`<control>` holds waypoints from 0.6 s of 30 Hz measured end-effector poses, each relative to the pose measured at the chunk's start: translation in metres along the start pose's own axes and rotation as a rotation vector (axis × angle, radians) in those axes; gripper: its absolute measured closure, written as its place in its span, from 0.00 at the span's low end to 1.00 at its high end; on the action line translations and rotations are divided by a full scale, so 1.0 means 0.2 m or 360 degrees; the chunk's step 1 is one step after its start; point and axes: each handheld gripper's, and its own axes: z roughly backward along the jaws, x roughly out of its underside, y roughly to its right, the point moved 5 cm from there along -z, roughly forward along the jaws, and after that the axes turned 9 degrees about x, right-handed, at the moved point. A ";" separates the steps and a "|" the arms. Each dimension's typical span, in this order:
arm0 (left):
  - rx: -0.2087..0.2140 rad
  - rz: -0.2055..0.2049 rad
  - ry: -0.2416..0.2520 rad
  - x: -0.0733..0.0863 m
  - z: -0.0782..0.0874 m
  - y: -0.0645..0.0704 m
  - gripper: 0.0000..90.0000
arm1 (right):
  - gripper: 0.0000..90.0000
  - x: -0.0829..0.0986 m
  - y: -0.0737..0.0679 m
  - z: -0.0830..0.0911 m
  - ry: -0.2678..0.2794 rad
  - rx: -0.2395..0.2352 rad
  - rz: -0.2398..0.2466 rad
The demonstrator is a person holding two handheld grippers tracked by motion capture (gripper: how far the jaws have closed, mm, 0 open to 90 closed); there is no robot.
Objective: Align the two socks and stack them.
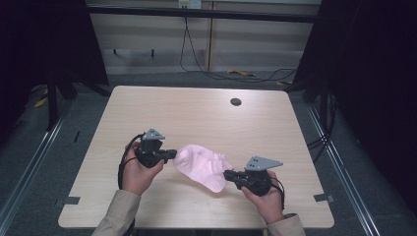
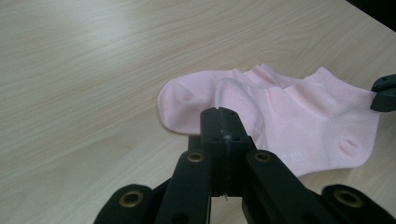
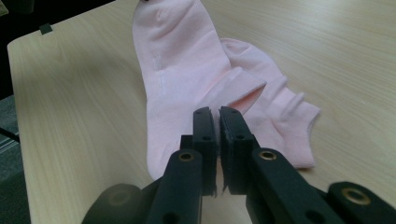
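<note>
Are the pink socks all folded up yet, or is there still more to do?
Not finished yet. Done so far: the two pink socks already lie together, one on top of the other, on the table. In hand: the left gripper pinches a bit of fabric at one end, and the right gripper is closed at the other end. Left to do, probably: folding or rolling the pair up, since they lie stretched out and a bit rumpled.
</note>
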 end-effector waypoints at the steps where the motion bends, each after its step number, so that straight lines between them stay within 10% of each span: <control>1: 0.0003 0.0017 0.0009 -0.01 -0.01 0.00 1.00 | 0.95 0.00 0.00 0.00 0.0000 0.0000 0.0000; 18: -0.0002 0.0014 -0.0032 -0.10 -0.08 -0.03 1.00 | 0.95 -0.02 0.06 -0.01 0.0011 0.0023 -0.0038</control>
